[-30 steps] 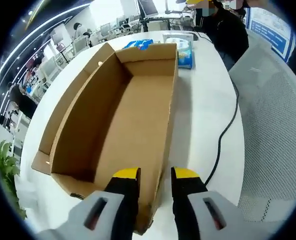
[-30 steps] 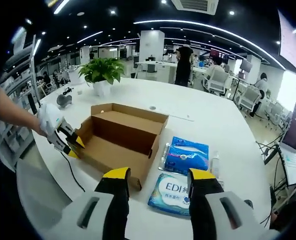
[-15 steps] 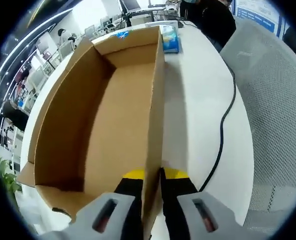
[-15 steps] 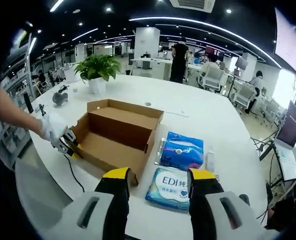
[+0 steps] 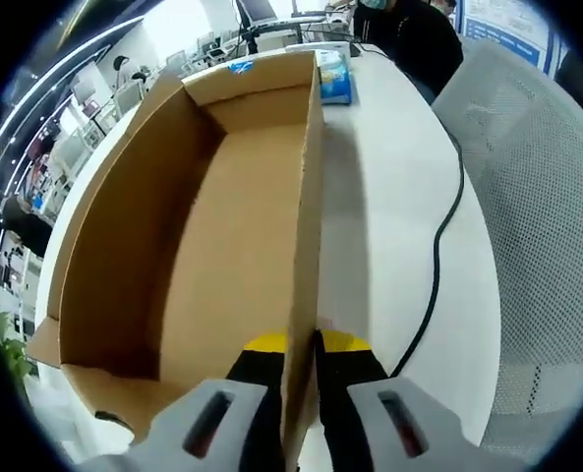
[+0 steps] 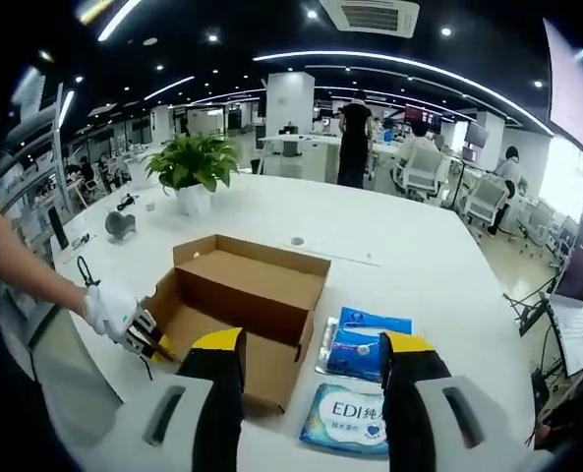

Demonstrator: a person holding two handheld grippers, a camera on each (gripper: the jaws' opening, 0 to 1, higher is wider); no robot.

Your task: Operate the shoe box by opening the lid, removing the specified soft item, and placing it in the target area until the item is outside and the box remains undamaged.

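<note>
Setting: open office, round white table with a potted plant at its far left.
Left gripper: clamped on the near wall of the box, one jaw inside, one outside.
Box axis: long side runs straight away from the left gripper; open, bare cardboard inside.
Right gripper: spread wide, empty, hovering above the table.
Soft packs: blue pack and white-blue pack lie just right of the box, nearer the right gripper.

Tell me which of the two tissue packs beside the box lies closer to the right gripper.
The lighter pack printed "EDI", lying between the right gripper's jaws; the darker blue pack sits beyond it.
</note>
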